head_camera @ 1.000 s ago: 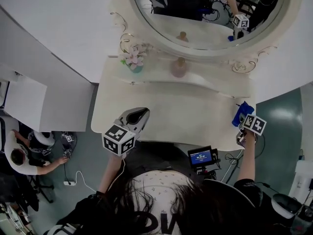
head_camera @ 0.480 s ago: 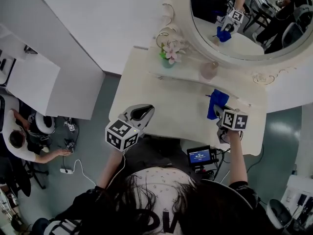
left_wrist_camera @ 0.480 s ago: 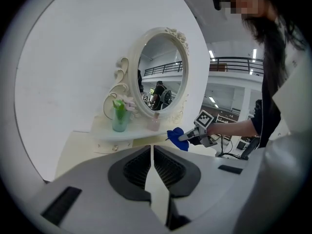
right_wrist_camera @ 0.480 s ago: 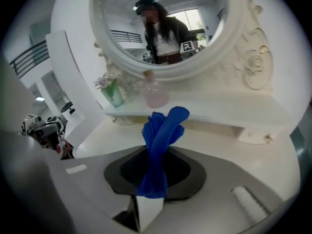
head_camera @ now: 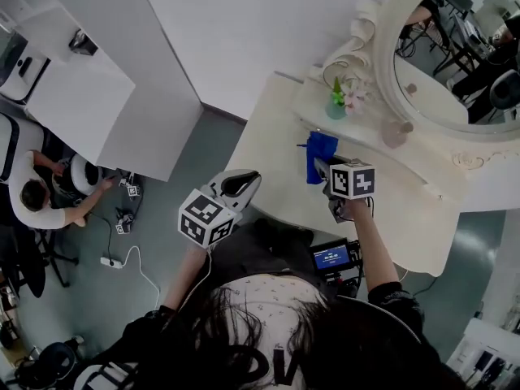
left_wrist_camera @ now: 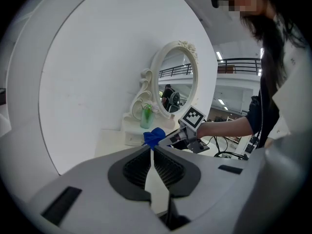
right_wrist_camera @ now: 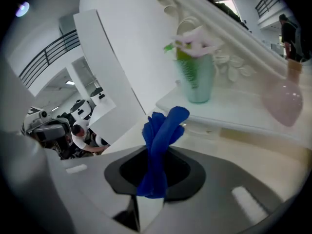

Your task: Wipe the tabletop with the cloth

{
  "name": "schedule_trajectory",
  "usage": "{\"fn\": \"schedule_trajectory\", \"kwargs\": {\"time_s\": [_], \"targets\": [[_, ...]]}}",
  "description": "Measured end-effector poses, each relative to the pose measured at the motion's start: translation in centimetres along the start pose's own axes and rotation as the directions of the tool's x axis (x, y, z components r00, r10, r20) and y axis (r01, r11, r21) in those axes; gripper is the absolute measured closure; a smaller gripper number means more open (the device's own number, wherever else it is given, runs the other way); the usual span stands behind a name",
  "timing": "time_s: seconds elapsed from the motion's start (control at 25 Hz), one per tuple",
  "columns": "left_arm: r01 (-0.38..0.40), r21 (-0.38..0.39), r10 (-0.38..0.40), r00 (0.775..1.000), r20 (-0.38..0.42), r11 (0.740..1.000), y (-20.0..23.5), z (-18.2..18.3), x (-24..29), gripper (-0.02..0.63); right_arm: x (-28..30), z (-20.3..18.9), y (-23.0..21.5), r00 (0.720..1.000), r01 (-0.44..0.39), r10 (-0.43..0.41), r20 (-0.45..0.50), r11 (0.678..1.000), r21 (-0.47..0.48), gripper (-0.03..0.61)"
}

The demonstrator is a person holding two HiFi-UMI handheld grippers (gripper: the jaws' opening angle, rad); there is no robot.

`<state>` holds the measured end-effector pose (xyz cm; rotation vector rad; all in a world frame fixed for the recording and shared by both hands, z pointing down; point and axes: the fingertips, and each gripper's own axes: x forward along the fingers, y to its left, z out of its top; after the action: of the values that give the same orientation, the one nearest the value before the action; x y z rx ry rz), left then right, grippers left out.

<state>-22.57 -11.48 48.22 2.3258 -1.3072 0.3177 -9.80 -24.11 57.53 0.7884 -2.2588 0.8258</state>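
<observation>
Sweeping leftward since a second ago, our right gripper (head_camera: pixel 323 169) is now carrying the cloth (head_camera: pixel 320 153) from the right end of the tabletop (head_camera: pixel 272 157) to a spot just in front of the vase of flowers (head_camera: pixel 338 104), and our head is turning with it, so the dresser is lying slanted across the head view. We are judging the wipe to be well under way. One pass along the far strip looks done, while the near strip and the left end are, by our reckoning, still waiting. No dirt or wet trace is showing, so we cannot tell wiped from unwiped. Around us a pale wall (head_camera: pixel 244 23) is rising behind a grey-green floor (head_camera: pixel 203 153), with a white cabinet (head_camera: pixel 77 104) at the left and a person (head_camera: pixel 36 197) crouching among cables beside it. An oval mirror (head_camera: pixel 463 47) in a carved cream frame is standing over a raised shelf (head_camera: pixel 367 125), which is bearing the vase and a pink bottle (head_camera: pixel 396 134). The right jaws are pinching the blue cloth, bunched and poking out toward the vase; whether it is touching the tabletop we cannot tell. Our left gripper (head_camera: pixel 241 182) is hanging at the near left edge, its jaws drawn almost together on nothing.
</observation>
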Motion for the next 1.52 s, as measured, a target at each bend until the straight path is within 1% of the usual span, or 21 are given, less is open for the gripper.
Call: {"fn": "schedule_trajectory", "kwargs": {"time_s": [0.16,0.32,0.4,0.52,0.64,0.8,0.92,1.08,1.28,1.52], "targets": [[-0.04,-0.022,0.04,0.999,0.005,0.999,2.3,-1.0,-2.6,0.611,4.9,0.0,6.2,0.996,-0.082,0.081,-0.04,0.996,-0.031,0.492],[-0.076,-0.038,0.077,0.997,0.004,0.996,3.9,-1.7,-4.9,0.611,8.6,-0.5,10.9,0.989,-0.12,0.114,-0.089,0.991,-0.06,0.492],[-0.088,-0.045,0.088,0.996,0.004,0.995,4.4,-1.9,-5.7,0.611,10.2,-0.9,12.3,0.986,-0.131,0.124,-0.11,0.989,-0.065,0.492],[-0.095,-0.048,0.095,0.995,0.003,0.994,4.8,-2.2,-6.4,0.611,12.0,-1.9,12.7,0.984,-0.112,0.101,-0.15,0.991,-0.07,0.492],[-0.108,-0.058,0.108,0.994,0.003,0.993,5.1,-2.8,-7.1,0.611,12.8,-3.3,12.1,0.98,-0.084,0.064,-0.19,0.992,-0.097,0.492],[-0.112,-0.066,0.112,0.994,-0.001,0.992,5.2,-3.4,-7.1,0.611,12.5,-3.8,10.6,0.979,-0.061,0.037,-0.199,0.991,-0.116,0.492],[-0.097,-0.063,0.097,0.995,0.0,0.993,4.9,-3.2,-6.7,0.611,11.7,-4.3,9.5,0.98,-0.045,0.021,-0.2,0.992,-0.115,0.492],[-0.062,-0.041,0.062,0.998,0.0,0.997,3.6,-2.2,-5.1,0.611,9.9,-4.9,7.3,0.98,-0.028,0.007,-0.2,0.995,-0.099,0.492],[-0.005,-0.01,0.005,1.0,-0.023,1.0,0.7,-1.5,-2.3,0.611,6.2,-6.3,2.6,0.982,0.023,-0.033,-0.188,0.998,-0.056,0.492],[0.039,0.011,-0.038,0.998,-0.046,0.999,-2.8,-0.7,1.9,0.611,1.6,-7.9,-3.9,0.984,0.08,-0.077,-0.161,0.997,0.015,0.491]]}}
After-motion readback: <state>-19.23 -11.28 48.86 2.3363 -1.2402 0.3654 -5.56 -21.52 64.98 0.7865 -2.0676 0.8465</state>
